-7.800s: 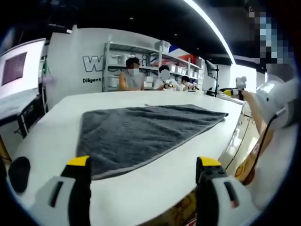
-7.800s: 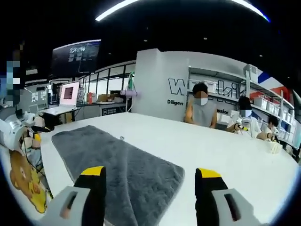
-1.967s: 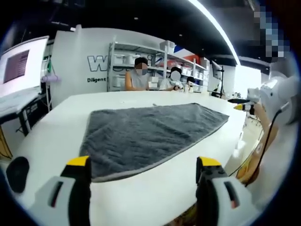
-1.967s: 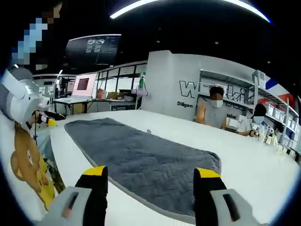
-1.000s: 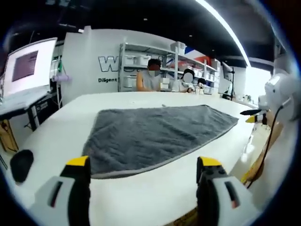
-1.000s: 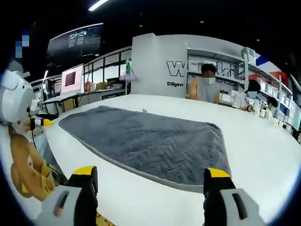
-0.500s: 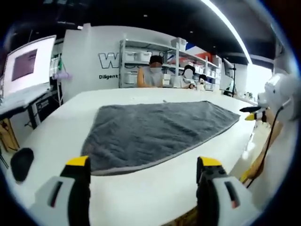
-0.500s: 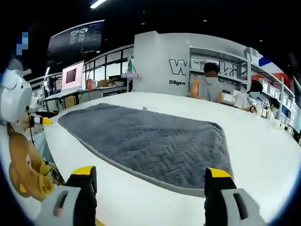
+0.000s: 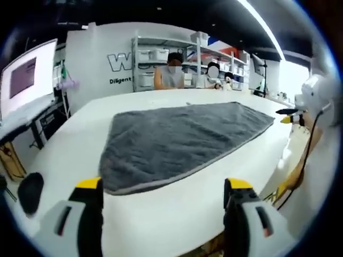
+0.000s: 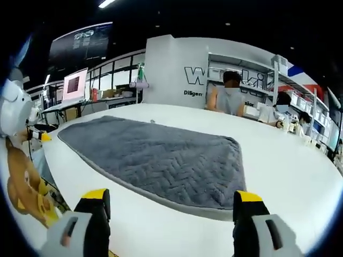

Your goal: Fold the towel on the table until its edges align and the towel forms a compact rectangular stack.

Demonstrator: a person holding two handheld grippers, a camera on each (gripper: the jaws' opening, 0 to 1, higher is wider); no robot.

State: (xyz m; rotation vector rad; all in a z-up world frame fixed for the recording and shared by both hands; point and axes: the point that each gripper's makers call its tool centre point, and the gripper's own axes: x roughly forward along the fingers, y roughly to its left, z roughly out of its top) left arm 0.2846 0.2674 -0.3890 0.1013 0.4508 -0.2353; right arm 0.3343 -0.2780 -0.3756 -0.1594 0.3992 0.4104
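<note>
A grey towel (image 9: 177, 142) lies flat and spread out on the white table (image 9: 161, 219); in the right gripper view the same towel (image 10: 155, 155) shows a zigzag weave and a pale hem. My left gripper (image 9: 163, 184) hovers open just short of the towel's near hem, its yellow-tipped jaws wide apart with nothing between them. My right gripper (image 10: 171, 195) is open too, above the bare table in front of the towel's near right corner. The other gripper's yellow tip (image 9: 286, 119) shows at the far right of the left gripper view.
A black round object (image 9: 29, 190) lies on the table at the left. Several people (image 10: 229, 99) sit beyond the table's far edge before white shelves (image 9: 161, 67). A monitor (image 9: 24, 77) stands at the left. A person's bear-print clothing (image 10: 24, 187) borders the table's near edge.
Both views have shifted slightly as the hands moved; the towel lies as before and both grippers stay open.
</note>
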